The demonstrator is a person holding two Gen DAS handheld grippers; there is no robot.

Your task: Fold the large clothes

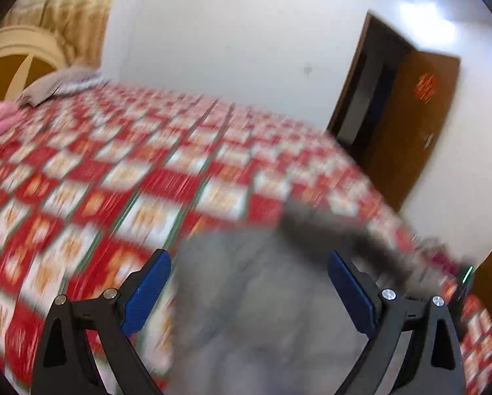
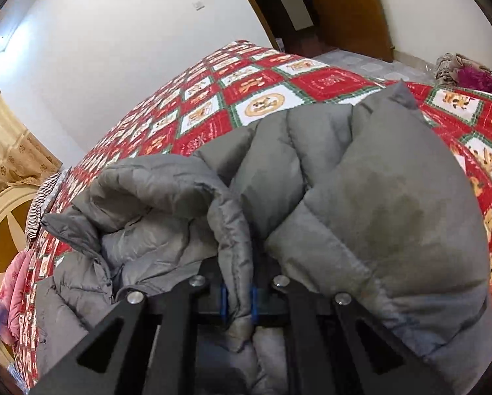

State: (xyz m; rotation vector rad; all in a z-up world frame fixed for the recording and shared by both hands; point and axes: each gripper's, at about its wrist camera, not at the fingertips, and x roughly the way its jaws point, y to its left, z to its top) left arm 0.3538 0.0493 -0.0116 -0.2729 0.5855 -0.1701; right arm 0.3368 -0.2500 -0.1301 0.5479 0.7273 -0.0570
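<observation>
Grey puffer jacket [image 2: 361,204] lay on red patchwork bed [image 2: 272,82], right gripper [image 2: 239,299] fingers pinched its hem fold, left gripper [image 1: 249,283] fingers stood wide apart, empty.

The left gripper [image 1: 249,284], black-armed with blue pads, hangs tilted downward with jaws spread wide. The right gripper [image 2: 239,306] angles downward, pads pinching a grey quilted jacket's [image 2: 361,197] edge.

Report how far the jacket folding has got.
Done: the grey puffer jacket lies on the red checked bedspread, partly bunched over itself. In hand: the right gripper is shut on a jacket edge; the left gripper is open above the fabric. Left: most of the folding, since no neat fold shows.
</observation>
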